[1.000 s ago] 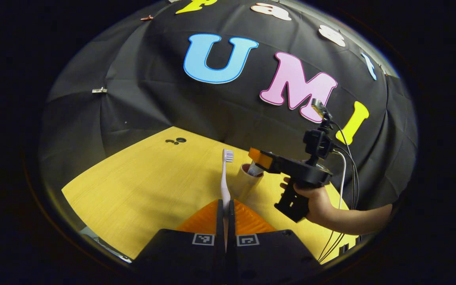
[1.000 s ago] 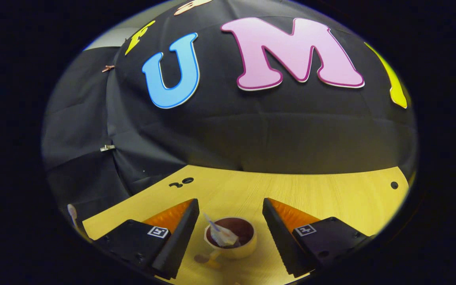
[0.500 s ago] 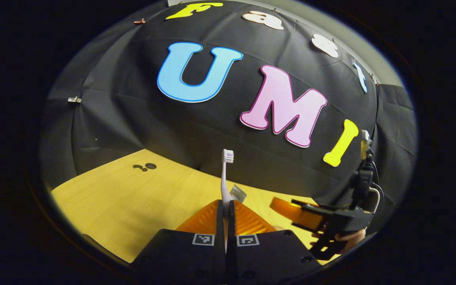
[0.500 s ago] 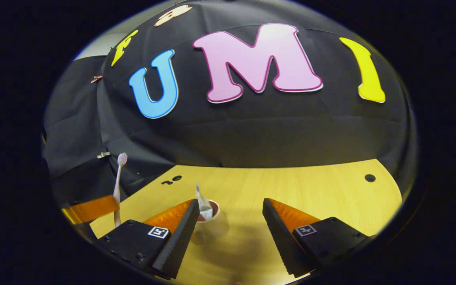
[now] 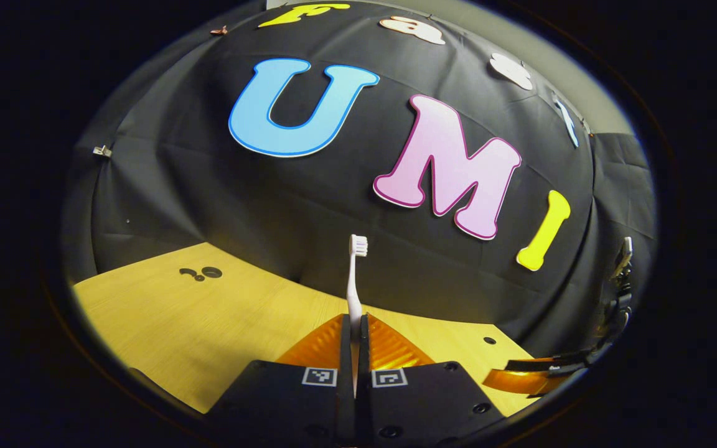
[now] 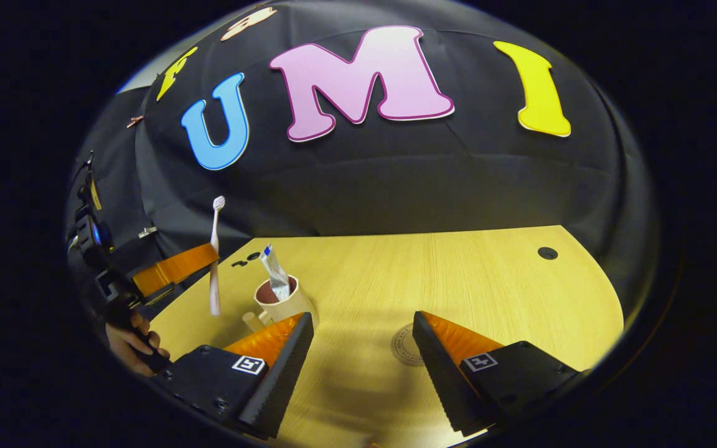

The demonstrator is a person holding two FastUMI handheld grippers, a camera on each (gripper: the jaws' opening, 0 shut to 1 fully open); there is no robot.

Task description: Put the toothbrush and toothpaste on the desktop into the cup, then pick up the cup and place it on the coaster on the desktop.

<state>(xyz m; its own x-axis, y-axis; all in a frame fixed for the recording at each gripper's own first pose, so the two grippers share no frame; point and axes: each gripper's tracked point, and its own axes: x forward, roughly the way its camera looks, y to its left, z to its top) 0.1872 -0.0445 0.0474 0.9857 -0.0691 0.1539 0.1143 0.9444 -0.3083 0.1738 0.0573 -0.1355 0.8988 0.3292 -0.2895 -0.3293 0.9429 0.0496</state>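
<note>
Near the table's left edge, toothpaste (image 6: 276, 280) now stands in the cup (image 6: 284, 303); right tool (image 6: 358, 367) has withdrawn, released, while left tool (image 5: 353, 330) grips the toothbrush (image 5: 354, 280).

No words or numbers can be read. Each finger block of the left gripper (image 5: 354, 320) bears a square black-and-white coded tag (image 5: 320, 376), and so does each block of the right gripper (image 6: 361, 318). The coaster (image 6: 408, 345) carries a round printed seal with a ring of lettering too small to make out. The toothpaste (image 6: 276, 280) shows a blue patch near its crimped end, its print illegible.
</note>
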